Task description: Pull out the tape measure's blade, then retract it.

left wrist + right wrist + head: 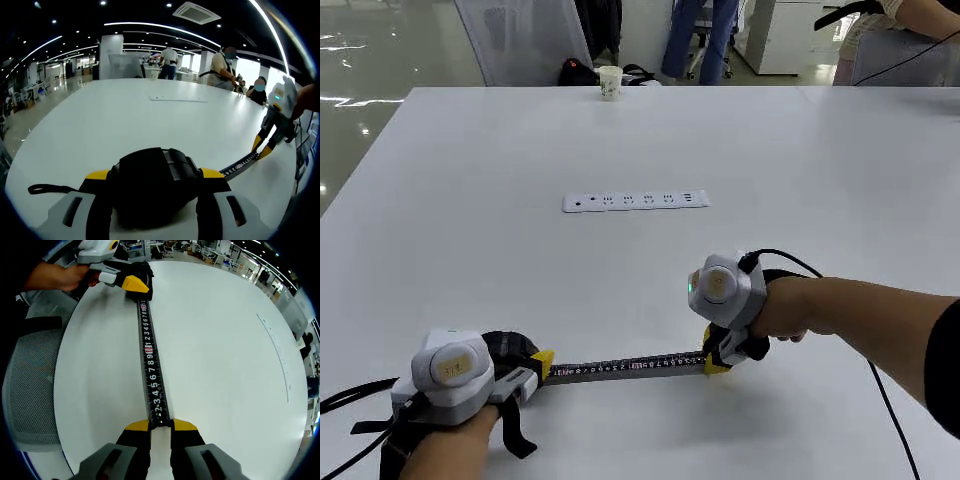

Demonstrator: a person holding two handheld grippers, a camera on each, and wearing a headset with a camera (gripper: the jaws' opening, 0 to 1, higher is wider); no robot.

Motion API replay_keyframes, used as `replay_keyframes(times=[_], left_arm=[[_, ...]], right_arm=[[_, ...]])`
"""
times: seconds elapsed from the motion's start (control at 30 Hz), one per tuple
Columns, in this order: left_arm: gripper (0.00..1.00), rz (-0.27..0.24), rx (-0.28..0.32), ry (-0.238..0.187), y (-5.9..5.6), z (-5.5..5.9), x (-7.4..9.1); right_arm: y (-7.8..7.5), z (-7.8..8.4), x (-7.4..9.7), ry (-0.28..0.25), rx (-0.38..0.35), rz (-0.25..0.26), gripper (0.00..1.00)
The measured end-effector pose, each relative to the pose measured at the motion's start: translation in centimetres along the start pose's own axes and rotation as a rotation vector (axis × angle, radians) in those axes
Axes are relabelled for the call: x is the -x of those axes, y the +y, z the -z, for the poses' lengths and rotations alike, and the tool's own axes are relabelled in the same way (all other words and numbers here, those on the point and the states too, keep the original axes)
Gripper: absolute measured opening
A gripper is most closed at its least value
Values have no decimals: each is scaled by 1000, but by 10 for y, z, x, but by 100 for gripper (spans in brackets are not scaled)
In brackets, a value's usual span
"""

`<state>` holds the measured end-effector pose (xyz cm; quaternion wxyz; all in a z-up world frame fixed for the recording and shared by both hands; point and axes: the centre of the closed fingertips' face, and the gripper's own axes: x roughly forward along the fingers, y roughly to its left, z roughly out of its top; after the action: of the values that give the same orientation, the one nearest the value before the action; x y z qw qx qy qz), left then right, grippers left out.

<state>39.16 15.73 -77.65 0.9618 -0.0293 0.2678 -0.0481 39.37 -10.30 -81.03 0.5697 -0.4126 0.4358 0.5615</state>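
Your left gripper [155,174]: jaws clamped on the tape measure [150,192].
Your right gripper [161,426]: jaws pinching the blade [148,360] tip.
Blade: drawn out along the desk's [620,130] near edge.

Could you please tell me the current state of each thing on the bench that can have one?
tape measure case: clamped between yellow claw tips
blade: pulled out, stretched between the two claws
left claw: shut on the tape measure case
right claw: shut on the blade's tip
power strip: lying flat, nothing plugged in
paper cup: upright
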Motion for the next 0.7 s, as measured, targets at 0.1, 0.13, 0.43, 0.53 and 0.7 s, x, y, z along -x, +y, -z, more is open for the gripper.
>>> replay_keyframes(times=[0.1, 0.13, 0.43, 0.53, 0.7], left_arm=[[64, -1, 0, 0, 0, 0, 0], [64, -1, 0, 1, 0, 0, 0], [64, -1, 0, 7, 0, 1, 0], [64, -1, 0, 9, 0, 1, 0], [64, -1, 0, 9, -1, 1, 1]], right_arm=[[0, 0, 0, 6, -5, 1, 11], [0, 0, 0, 7, -10, 1, 11], [0, -2, 0, 11, -18, 3, 11], [-1, -2, -1, 13, -21, 5, 11], [-1, -3, -1, 2, -32, 6, 11]])
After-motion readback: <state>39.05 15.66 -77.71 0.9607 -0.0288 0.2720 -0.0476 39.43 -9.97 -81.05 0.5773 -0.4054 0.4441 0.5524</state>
